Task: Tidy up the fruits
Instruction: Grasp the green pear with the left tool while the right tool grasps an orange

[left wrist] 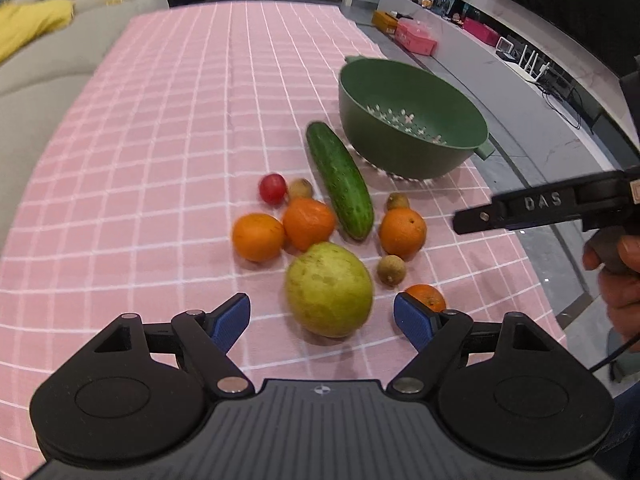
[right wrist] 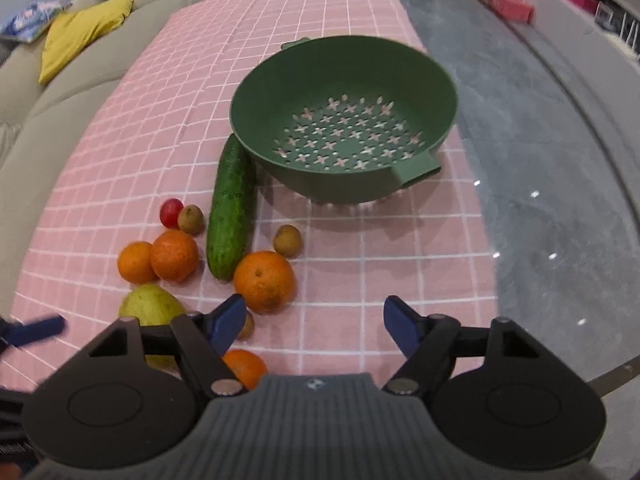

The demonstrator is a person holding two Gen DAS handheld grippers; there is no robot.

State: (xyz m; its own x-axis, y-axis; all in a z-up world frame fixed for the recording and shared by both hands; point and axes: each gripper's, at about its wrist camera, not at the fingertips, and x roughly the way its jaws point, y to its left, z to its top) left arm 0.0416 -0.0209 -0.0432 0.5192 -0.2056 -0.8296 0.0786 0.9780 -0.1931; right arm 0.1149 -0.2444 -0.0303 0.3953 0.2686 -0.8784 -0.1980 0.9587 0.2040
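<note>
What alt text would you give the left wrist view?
The open left gripper hovers at a green guava on a pink checked cloth. Beyond lie oranges, a cucumber and an empty green colander.

We see bench cloth pink, white grid | colander dark green | cucumber green | oranges orange | pear yellow-green | tool pads blue

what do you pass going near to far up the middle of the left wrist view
pear → cucumber → green colander
</note>
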